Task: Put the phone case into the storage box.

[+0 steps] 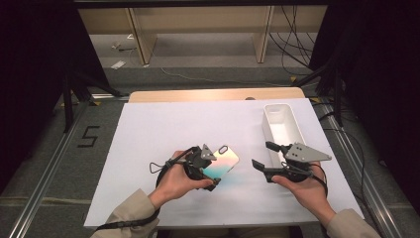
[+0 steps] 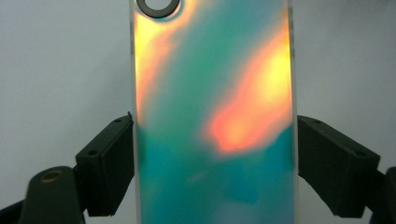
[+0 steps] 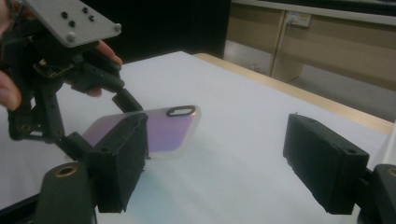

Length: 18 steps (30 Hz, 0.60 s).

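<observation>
Phone case pinched across its long edges in left gripper, lifted clear of table. Right gripper spread and empty, just beside case's free end. Best kept level, then carried past right gripper toward white bin beyond.

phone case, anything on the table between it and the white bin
Nothing visible. The phone case, clamped across its long edges by the left gripper, has bare white table toward the white bin. The open right gripper hovers close beside that route.

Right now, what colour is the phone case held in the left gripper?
The phone case is iridescent: teal with orange-yellow patches, best in the left gripper view.
</observation>
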Available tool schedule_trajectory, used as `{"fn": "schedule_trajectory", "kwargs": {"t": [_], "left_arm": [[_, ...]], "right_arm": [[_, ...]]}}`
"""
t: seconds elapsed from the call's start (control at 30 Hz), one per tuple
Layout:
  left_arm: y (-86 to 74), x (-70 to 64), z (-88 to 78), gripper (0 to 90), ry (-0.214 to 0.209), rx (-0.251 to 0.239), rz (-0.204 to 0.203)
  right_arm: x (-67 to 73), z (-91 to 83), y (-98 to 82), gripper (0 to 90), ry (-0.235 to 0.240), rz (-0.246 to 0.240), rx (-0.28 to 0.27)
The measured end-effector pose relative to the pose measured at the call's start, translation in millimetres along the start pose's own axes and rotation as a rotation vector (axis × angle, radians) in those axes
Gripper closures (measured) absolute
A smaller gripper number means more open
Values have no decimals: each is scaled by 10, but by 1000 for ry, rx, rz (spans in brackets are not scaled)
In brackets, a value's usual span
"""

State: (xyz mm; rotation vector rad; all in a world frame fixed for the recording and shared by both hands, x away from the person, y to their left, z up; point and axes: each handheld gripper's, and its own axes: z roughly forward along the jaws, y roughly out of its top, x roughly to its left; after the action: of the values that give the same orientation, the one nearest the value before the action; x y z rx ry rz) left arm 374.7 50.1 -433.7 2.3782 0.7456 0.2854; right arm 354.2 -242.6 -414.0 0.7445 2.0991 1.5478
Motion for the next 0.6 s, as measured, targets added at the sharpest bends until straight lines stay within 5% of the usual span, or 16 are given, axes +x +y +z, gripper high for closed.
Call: {"fn": "schedule_trajectory", "kwargs": {"t": [0.6], "left_arm": [[-103,-74,-87,173,15,-49,7]], "right_arm": [[70,818,65,246,115,186,90]]}}
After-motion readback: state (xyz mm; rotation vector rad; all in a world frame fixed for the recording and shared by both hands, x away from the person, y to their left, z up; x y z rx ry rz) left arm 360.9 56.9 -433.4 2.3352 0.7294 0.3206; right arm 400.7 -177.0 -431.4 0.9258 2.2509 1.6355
